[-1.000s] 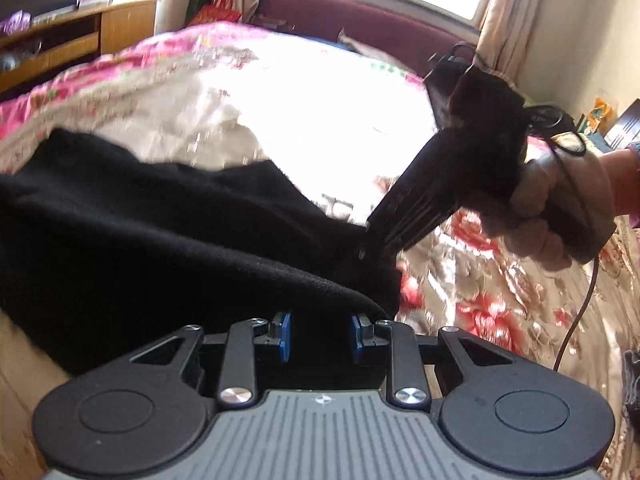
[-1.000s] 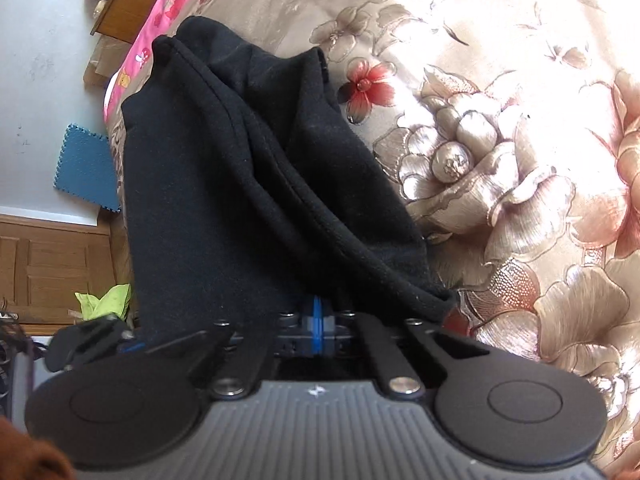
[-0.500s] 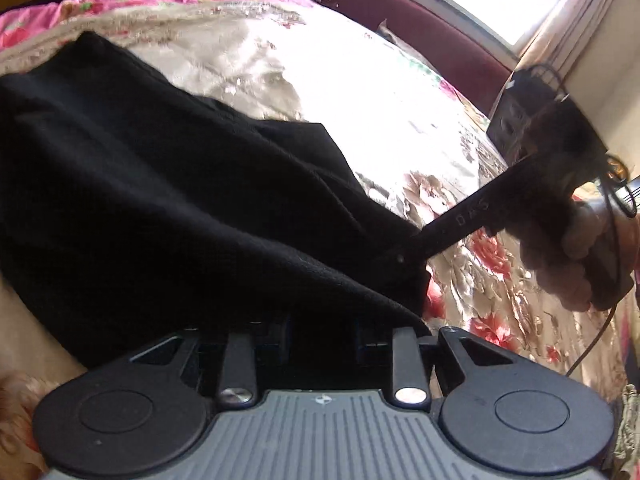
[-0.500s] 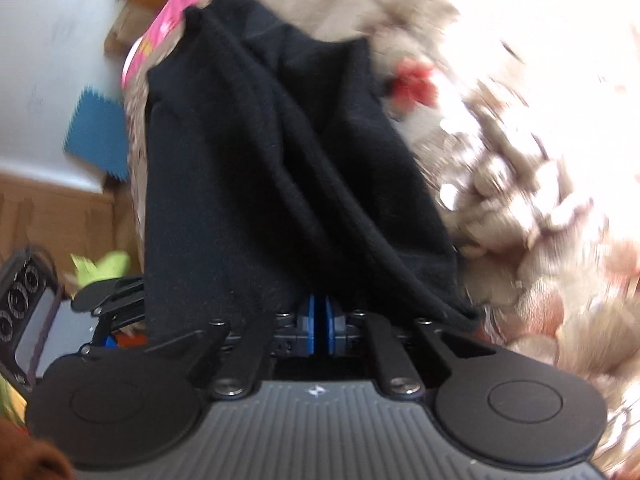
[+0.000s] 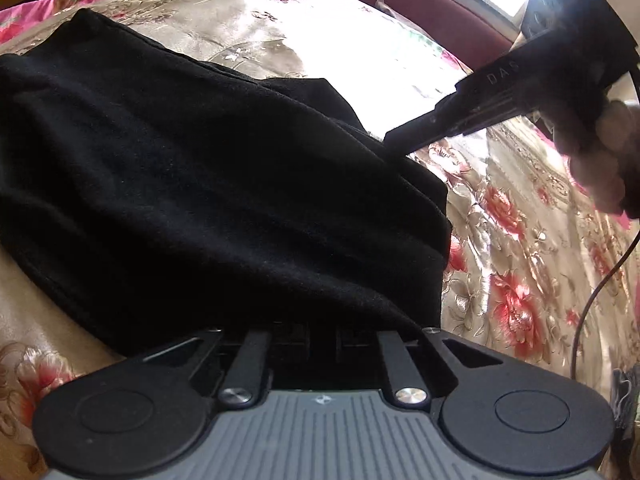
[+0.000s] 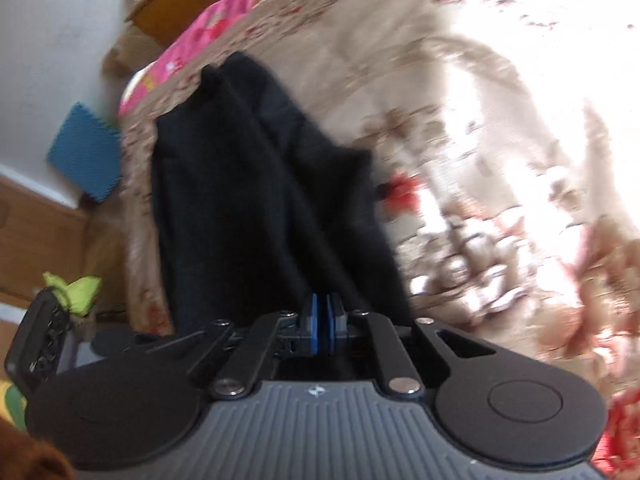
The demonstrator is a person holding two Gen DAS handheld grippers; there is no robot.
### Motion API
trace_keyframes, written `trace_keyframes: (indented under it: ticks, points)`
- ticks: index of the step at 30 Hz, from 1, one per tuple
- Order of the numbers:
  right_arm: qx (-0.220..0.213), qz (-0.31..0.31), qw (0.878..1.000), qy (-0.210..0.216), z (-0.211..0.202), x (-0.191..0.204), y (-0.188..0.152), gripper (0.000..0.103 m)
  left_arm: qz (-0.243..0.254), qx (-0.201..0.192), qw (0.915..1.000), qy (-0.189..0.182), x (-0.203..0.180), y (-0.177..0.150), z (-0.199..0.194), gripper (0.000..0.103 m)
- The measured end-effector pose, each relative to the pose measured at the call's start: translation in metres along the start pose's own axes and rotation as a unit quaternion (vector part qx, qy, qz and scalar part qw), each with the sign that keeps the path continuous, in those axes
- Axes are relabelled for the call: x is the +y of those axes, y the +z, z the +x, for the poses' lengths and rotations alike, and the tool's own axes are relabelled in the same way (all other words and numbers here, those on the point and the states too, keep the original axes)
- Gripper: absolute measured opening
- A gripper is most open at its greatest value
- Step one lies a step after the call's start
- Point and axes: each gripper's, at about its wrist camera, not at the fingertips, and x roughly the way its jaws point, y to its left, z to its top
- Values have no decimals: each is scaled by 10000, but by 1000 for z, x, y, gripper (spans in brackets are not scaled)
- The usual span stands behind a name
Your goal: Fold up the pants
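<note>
Black pants (image 5: 208, 184) lie folded in layers on a floral bedspread (image 5: 520, 264). Their near edge drapes over my left gripper (image 5: 322, 336) and hides its pads; that gripper is shut on the cloth. Held by a hand (image 5: 600, 152), my right gripper (image 5: 394, 144) comes in from the upper right, its tip at the top fold of the pants. In the blurred right wrist view the pants (image 6: 248, 208) stretch away from my right gripper (image 6: 322, 322). Its jaws are opening: the blue pads (image 6: 314, 322) stand a narrow gap apart, with the cloth just beyond them.
The bed's pink border (image 6: 208, 28) and a wooden cabinet (image 6: 176, 4) are at the far side. A blue mat (image 6: 86, 152) lies on the floor to the left, with a green cloth (image 6: 76, 288) below it. A dark red headboard (image 5: 420, 12) stands under the window.
My left gripper sank onto the pants' edge and closed on it, its blue pads now buried in cloth. My right gripper lifted and its pads parted slightly.
</note>
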Motion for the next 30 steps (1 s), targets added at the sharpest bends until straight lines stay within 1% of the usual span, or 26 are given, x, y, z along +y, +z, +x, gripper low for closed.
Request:
trace_keyframes:
  ticks: [1,3,4,5,6,7,8,9,10,11,12,13,14,15,16,18,20,21,22,23,24,25,26,28,29,30]
  points:
    - [20,-83,10000,-42,3,3,0,22,-20,32,10000,16,2,-1,-3,26]
    - [-119,-332,9993,-137,-1,12,-4,23,66,49,9999,60,5,-4,-15,26]
    - [-213,-489,9985,-83,-5,17,-7,22,130,74,9998,136,5,-5,-21,26]
    - [-275,-599,9978,-71,-4,21,-10,25,163,100,9997,180,9,-5,-29,26]
    - [-286,-588,9978,-120,1,21,-11,31,167,148,9995,212,13,-6,-36,26]
    - [-142,-489,9979,-389,15,18,-13,27,179,208,9991,338,14,-5,-41,26]
    - [4,-445,9969,-650,29,12,-14,11,239,262,9981,501,15,-1,-46,26]
    - [-47,-205,9968,-767,36,7,-16,3,335,313,9971,612,16,2,-52,26]
    - [-205,299,9968,-718,31,-1,-17,5,462,309,9956,755,16,6,-59,26]
    - [-446,721,9951,-517,21,-5,-21,14,602,253,9943,848,18,10,-67,27]
    - [-826,1030,9906,-366,8,-3,-32,21,724,209,9933,878,19,14,-73,28]
    - [-1119,1260,9850,-367,-5,0,-45,26,836,169,9925,876,21,19,-77,28]
    - [-1310,1492,9794,-364,-14,3,-60,36,971,97,9914,869,24,24,-79,29]
    - [-1439,1780,9728,-354,-20,5,-77,42,1132,-24,9900,839,26,32,-79,29]
    - [-1561,2172,9629,-348,-24,6,-96,44,1304,-176,9884,764,27,40,-79,29]
    - [-1704,2839,9430,-335,-20,4,-126,44,1629,-460,9839,567,27,57,-71,30]
    - [-1830,3416,9214,-300,-10,1,-148,44,1953,-621,9780,400,27,70,-59,31]
    - [-1988,3736,9059,-175,-6,-4,-158,45,2099,-642,9751,304,27,75,-53,32]
    - [-2145,3978,8920,3,0,-8,-164,45,2269,-627,9716,247,28,78,-46,33]
    - [-2286,4122,8818,150,7,-11,-168,46,2443,-570,9677,232,29,81,-40,33]
    - [-2417,4214,8738,244,14,-12,-171,51,2563,-519,9650,201,31,82,-32,33]
    - [-2559,4299,8653,313,20,-15,-173,53,2642,-457,9632,172,33,83,-26,33]
    - [-2748,4373,8553,424,24,-15,-175,60,2698,-379,9621,156,38,85,-22,33]
    - [-3145,4578,8288,684,35,-13,-181,65,2782,-215,9601,168,47,86,-16,33]
    - [-3287,4696,8153,820,37,-13,-183,65,2819,-147,9591,189,53,86,-16,33]
    - [-3388,4716,8083,972,38,-13,-184,63,2838,-98,9587,183,57,85,-17,33]
